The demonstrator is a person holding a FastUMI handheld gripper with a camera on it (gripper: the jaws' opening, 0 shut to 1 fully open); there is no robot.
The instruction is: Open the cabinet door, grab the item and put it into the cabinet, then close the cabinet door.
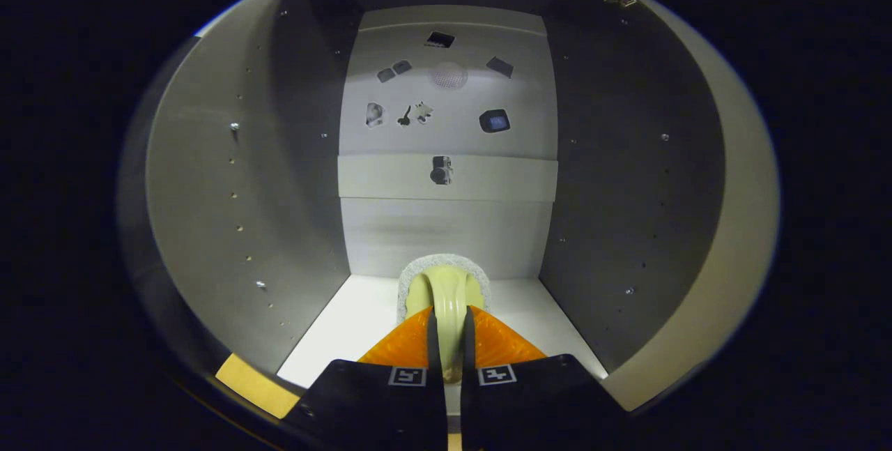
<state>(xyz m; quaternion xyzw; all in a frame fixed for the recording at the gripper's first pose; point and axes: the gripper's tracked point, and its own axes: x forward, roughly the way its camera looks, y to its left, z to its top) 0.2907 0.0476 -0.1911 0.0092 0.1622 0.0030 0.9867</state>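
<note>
Two steps look done: my claw (449, 353), clamped on the brush (446, 297), is inside the open cabinet (209, 179); releasing and closing remain.

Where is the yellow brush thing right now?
In the gripper view, the brush is pinched between the fingers of the gripper, inside the open cabinet, just above its white floor and in front of the back wall.
</note>
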